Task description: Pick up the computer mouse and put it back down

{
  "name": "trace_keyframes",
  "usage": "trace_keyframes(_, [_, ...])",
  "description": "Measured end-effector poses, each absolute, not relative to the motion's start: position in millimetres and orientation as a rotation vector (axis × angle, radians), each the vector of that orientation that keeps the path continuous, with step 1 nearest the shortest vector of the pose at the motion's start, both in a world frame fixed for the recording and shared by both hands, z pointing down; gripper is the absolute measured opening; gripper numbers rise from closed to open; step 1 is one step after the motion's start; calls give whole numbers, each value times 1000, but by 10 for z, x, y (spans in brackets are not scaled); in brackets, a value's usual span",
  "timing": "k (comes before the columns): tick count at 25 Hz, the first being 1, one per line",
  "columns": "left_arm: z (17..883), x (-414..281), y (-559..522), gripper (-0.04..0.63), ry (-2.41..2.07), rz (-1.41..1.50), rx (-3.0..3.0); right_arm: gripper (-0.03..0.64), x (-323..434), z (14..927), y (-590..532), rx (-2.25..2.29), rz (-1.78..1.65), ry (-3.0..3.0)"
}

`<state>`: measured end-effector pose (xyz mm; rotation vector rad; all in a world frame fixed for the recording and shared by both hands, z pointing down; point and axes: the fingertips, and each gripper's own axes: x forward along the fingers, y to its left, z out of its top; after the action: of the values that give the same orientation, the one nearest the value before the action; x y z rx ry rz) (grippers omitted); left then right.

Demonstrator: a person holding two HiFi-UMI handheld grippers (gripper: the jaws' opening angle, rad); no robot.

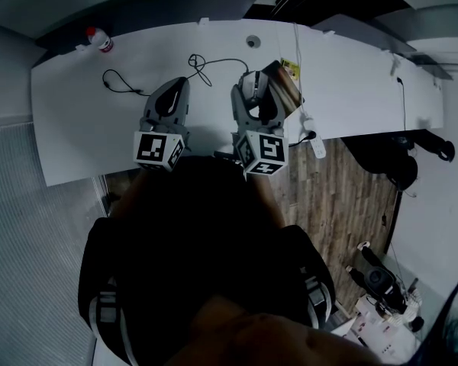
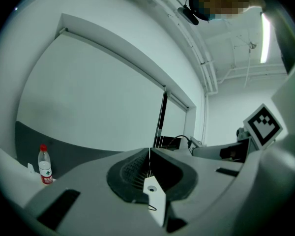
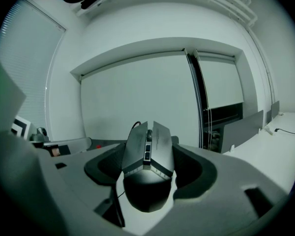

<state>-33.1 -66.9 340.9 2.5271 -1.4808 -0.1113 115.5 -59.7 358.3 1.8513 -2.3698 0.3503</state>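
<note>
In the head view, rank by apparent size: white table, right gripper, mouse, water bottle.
1. white table
2. right gripper
3. mouse and water bottle look alike; the mouse is partly hidden between the jaws.

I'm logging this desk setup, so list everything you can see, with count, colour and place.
computer mouse: one, grey and black, between the right gripper's jaws
desk: one, white, under both grippers
bottle: one, clear with red cap, desk's far left corner
cables: at least two, black, loose on the desk
flat object: one, brown, beside the mouse; kind unclear
power strip: one, white, desk's near right edge
floor: wood-brown, right of the person
left gripper: grey, shut, empty
right gripper: grey, shut on the mouse
</note>
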Motion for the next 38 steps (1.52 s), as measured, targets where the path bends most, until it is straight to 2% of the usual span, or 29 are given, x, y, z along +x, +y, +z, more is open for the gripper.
trace_keyframes(18, [3538,-311,-788,6,-1472,-80,2492,288,1222,3908,-793,1821,426,-2308])
trace_keyframes(38, [3776,-281,-1066,6,-1455,-32,2454,289,1327,4889,-1224,1727,563,-2150])
